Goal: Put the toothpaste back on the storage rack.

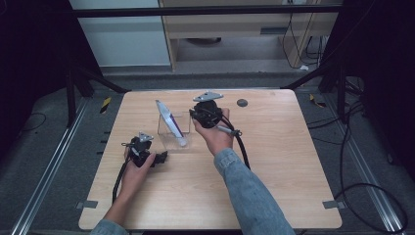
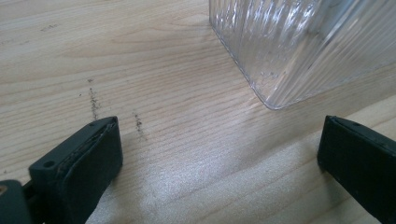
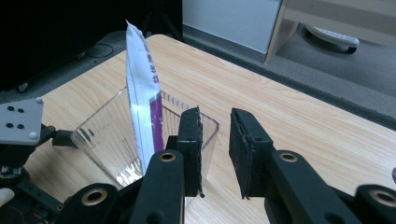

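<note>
Worktop [image 1: 274,161] scene: your right hand-held gripper [image 3: 215,154] hovers just beside the clear ribbed container [image 3: 105,144], jaws nearly together with a narrow gap and nothing between them. A white-and-purple sachet [image 3: 142,107] stands tilted inside that container. Your left hand-held gripper [image 2: 217,158] rests low near the container's corner, jaws spread wide and empty.

White and purple sachet [image 3: 144,107] standing upright in a clear ribbed plastic container [image 3: 105,140]: small purple printed characters running down the white upper part near one edge, too small and blurred to read. Same sachet seen from the high view as a thin strip, print not legible. No other text, labels, brand names, numbers or signs readable anywhere on the wooden table [image 1: 274,161].
</note>
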`<state>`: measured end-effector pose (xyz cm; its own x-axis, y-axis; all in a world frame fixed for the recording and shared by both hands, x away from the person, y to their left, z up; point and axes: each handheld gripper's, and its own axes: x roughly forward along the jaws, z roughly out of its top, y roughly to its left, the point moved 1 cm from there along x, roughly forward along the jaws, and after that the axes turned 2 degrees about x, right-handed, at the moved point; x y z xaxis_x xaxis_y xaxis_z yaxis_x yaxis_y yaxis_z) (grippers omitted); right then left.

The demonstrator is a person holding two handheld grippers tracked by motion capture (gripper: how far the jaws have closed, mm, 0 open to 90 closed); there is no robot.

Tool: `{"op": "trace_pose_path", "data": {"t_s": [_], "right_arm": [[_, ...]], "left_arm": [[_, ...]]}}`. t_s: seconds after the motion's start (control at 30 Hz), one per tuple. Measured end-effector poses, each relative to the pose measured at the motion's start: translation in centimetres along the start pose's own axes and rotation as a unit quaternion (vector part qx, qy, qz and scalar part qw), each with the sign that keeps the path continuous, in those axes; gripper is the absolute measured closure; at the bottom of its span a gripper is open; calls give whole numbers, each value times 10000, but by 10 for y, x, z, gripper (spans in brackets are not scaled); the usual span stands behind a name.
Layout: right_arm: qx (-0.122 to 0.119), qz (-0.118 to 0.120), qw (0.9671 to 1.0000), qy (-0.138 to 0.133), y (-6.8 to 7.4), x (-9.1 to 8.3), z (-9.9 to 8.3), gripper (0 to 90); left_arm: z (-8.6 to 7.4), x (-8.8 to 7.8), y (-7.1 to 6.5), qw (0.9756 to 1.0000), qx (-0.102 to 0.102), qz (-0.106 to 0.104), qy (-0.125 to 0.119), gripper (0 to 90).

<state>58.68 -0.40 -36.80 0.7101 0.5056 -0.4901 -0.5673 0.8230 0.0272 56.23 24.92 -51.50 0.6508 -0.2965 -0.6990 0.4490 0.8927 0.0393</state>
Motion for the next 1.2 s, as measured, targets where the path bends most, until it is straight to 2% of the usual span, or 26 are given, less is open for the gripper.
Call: {"op": "trace_pose_path", "data": {"t_s": [0.57,0.73,0.77,0.93,1.1,1.2], "right_arm": [[123,-123,9998,69,-27,-17,-14,649],[238,-158,9996,57,-38,-22,-17,527],[238,-158,9996,57,-38,-22,-17,527],[356,-178,9992,16,-46,-25,-21,373],[361,-182,9992,-73,-52,-29,-24,292],[405,-242,9989,-49,-62,-33,-29,238]], "left_arm": [[0,0,0,10000,18,-2,18,0],[0,0,0,10000,28,-4,29,0],[0,0,0,10000,28,-4,29,0],[0,0,0,10000,14,-2,15,0],[0,0,0,10000,18,0,18,0],[0,0,0,10000,18,0,18,0]]}}
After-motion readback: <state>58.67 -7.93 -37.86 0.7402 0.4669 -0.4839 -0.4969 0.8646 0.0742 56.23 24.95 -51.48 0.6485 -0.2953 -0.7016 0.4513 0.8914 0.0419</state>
